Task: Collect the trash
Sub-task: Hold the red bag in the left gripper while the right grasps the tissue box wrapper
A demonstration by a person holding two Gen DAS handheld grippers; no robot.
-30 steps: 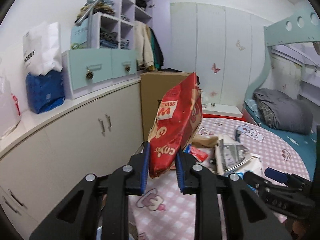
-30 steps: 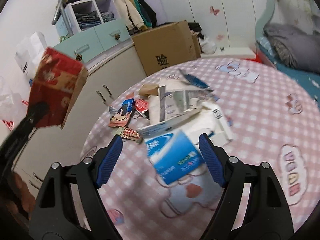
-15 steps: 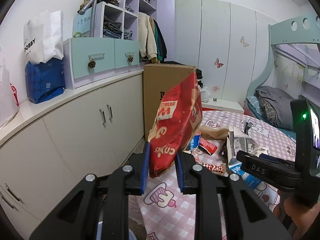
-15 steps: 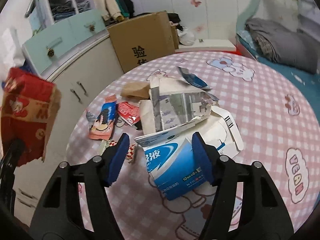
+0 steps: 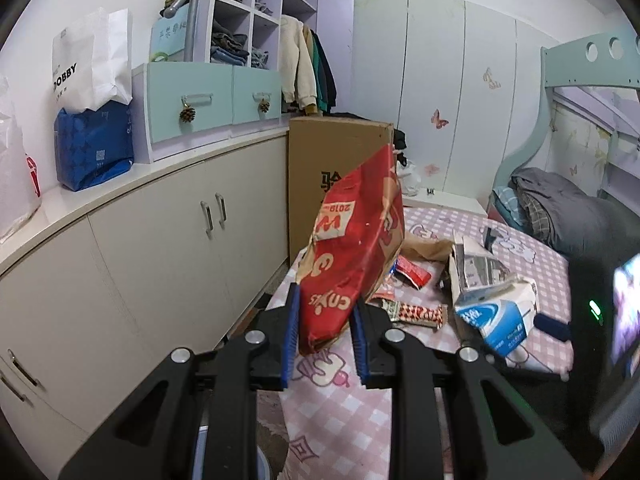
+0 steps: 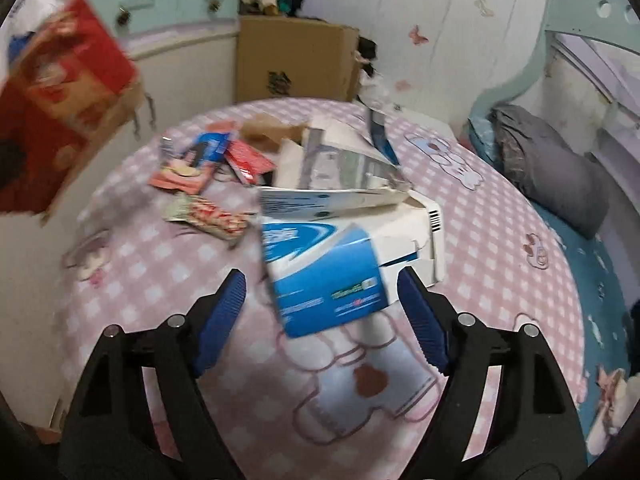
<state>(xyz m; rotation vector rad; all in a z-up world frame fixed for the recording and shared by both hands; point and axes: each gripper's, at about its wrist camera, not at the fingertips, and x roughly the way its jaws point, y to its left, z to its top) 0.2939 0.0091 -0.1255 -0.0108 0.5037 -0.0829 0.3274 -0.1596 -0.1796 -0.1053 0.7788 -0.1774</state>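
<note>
My left gripper (image 5: 325,300) is shut on the lower end of a red crumpled snack carton (image 5: 356,232), held up above the pink checked mat (image 5: 328,408). The same carton shows blurred at the upper left of the right wrist view (image 6: 60,80). My right gripper (image 6: 320,280) hangs low over the mat with its jaws opening. A blue and white carton (image 6: 324,264) sits between them, with a gap at each pad. Behind it lie flattened white cartons (image 6: 344,168) and several snack wrappers (image 6: 208,212).
A tall cardboard box (image 5: 336,184) stands at the far end of the mat. White cabinets (image 5: 160,240) run along the left, with bags and drawers on top. A bunk bed with grey bedding (image 5: 560,208) borders the right side.
The right gripper came closer to the blue and white carton and rolled; its jaws narrowed around the carton, then widened again. The left gripper kept the red carton almost still.
</note>
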